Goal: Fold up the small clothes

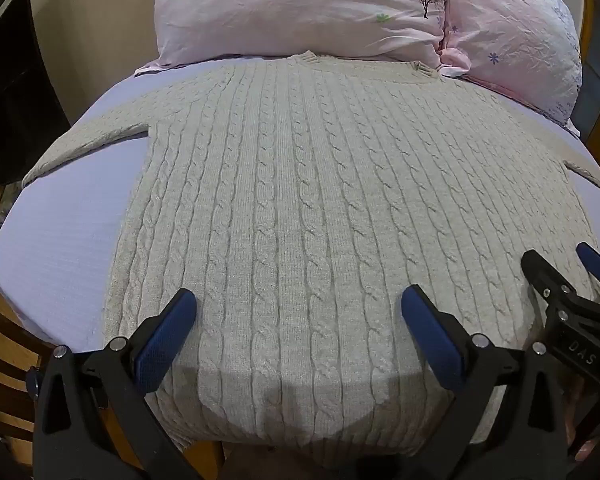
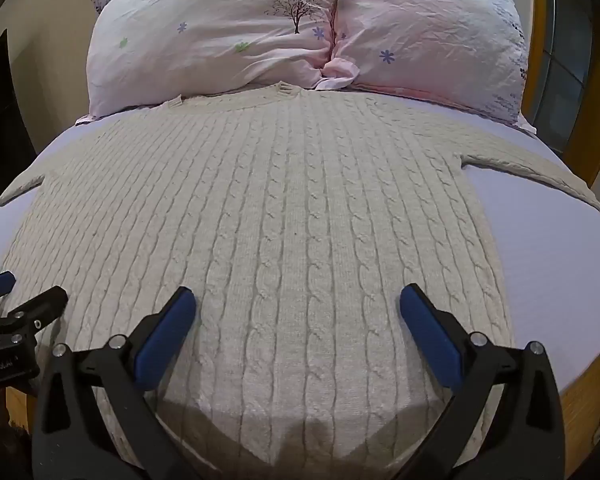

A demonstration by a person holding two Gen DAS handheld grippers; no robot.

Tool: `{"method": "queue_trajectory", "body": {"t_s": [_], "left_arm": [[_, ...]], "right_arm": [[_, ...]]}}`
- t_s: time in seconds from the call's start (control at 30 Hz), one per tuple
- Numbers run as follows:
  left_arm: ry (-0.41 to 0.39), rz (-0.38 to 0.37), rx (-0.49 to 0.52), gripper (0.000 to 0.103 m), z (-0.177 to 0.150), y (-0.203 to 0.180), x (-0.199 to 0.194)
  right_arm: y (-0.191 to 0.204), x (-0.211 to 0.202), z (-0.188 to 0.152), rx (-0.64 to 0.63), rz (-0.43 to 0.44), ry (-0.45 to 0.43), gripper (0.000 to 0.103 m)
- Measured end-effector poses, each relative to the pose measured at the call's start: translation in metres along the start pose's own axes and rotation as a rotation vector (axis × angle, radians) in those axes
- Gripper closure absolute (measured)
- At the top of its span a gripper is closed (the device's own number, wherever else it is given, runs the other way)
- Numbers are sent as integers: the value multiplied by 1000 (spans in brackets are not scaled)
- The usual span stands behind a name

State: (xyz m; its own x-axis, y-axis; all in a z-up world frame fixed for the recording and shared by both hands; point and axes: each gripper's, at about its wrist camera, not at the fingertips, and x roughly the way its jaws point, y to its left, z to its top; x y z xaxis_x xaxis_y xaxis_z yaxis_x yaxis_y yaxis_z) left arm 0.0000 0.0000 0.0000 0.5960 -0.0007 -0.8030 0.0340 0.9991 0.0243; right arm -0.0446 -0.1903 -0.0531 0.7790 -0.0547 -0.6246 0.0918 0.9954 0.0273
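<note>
Cream cable-knit sweater (image 1: 300,200) flat on bed (image 1: 60,240)

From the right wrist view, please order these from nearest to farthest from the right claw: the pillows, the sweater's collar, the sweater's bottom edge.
1. The bottom edge of the sweater, directly under the open right claw.
2. The collar, at the sweater's far end, middle.
3. The pillows, behind the collar at the head of the bed.

Cream cable-knit sweater (image 1: 300,200), lilac sheet (image 1: 72,240)
</note>
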Motion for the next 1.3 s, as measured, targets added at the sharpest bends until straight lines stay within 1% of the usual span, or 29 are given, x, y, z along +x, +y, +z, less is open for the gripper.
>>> {"method": "queue_trajectory", "body": {"t_s": [1.3], "left_arm": [[-6,1,1,1,0,0,0]], "right_arm": [[1,0,-2,4,-2,-9,2]]}}
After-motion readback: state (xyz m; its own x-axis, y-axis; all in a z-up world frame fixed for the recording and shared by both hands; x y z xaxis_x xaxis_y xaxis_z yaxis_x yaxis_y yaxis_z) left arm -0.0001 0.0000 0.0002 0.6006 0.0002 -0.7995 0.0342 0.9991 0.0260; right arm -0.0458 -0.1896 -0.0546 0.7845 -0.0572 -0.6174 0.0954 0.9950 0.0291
